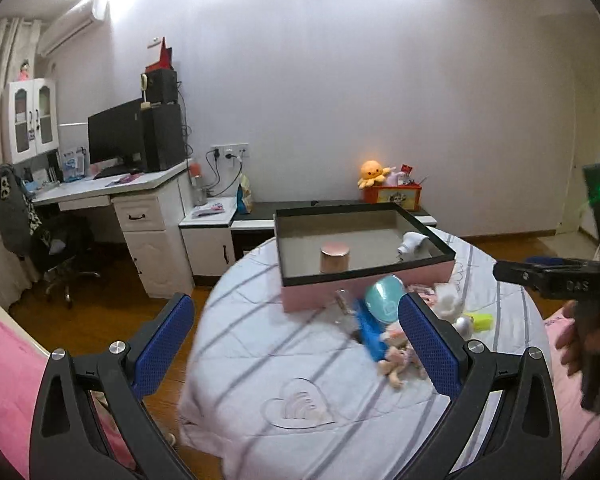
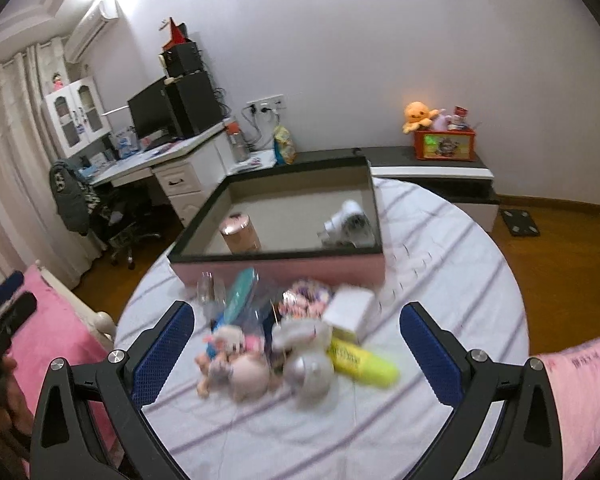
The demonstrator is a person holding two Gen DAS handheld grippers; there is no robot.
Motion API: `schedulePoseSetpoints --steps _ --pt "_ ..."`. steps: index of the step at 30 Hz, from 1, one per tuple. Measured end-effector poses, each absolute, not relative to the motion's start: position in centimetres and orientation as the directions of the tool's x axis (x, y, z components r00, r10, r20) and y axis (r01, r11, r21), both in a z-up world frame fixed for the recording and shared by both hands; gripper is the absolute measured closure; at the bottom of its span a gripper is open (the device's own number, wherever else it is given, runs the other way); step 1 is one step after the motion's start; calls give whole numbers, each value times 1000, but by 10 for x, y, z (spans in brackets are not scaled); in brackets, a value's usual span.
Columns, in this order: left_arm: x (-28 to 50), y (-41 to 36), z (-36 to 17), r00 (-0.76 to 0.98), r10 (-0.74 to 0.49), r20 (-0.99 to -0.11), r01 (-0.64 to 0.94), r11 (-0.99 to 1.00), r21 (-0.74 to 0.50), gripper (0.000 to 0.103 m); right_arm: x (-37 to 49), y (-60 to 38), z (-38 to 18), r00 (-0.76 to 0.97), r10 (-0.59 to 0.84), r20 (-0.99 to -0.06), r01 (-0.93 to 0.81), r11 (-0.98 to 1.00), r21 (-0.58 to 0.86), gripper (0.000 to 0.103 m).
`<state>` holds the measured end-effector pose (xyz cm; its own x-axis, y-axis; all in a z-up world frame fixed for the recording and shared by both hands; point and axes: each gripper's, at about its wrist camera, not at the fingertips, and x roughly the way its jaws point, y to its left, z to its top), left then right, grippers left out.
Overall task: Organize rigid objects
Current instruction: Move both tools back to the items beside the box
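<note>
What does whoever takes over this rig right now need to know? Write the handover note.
Left gripper: open, empty, over the bed.
Right gripper: open, empty, over the pile.
Pink cardboard box with black rim sits on the striped white bedspread.
Done: copper-lidded round jar and a white blurred item are in the box.
Left: the pile in front of the box, including a yellow tube, silver ball, white small box and teal flat case. Soft plush toys lie among them; details blurred.
</note>
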<state>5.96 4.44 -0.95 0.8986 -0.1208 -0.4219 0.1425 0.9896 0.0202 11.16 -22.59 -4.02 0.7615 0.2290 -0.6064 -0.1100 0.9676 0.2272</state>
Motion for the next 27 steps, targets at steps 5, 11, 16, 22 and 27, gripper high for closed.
schedulePoseSetpoints --steps 5,11,16,22,27 --pt "55 27 -13 908 -145 -392 136 989 -49 0 90 -226 -35 778 154 -608 -66 984 165 0" --pt "66 17 -27 881 -157 -447 113 986 -122 0 87 -232 -39 775 123 -620 -44 989 140 0" --pt "84 16 -45 837 -129 -531 72 989 -127 0 95 -233 -49 753 133 -645 -55 989 139 0" --pt "98 13 -55 809 -131 -573 68 989 -131 0 109 -233 -61 723 155 -674 -73 986 148 0" --pt "106 3 -61 787 -147 -599 92 988 -121 0 122 -229 -75 692 184 -698 -104 982 156 0"
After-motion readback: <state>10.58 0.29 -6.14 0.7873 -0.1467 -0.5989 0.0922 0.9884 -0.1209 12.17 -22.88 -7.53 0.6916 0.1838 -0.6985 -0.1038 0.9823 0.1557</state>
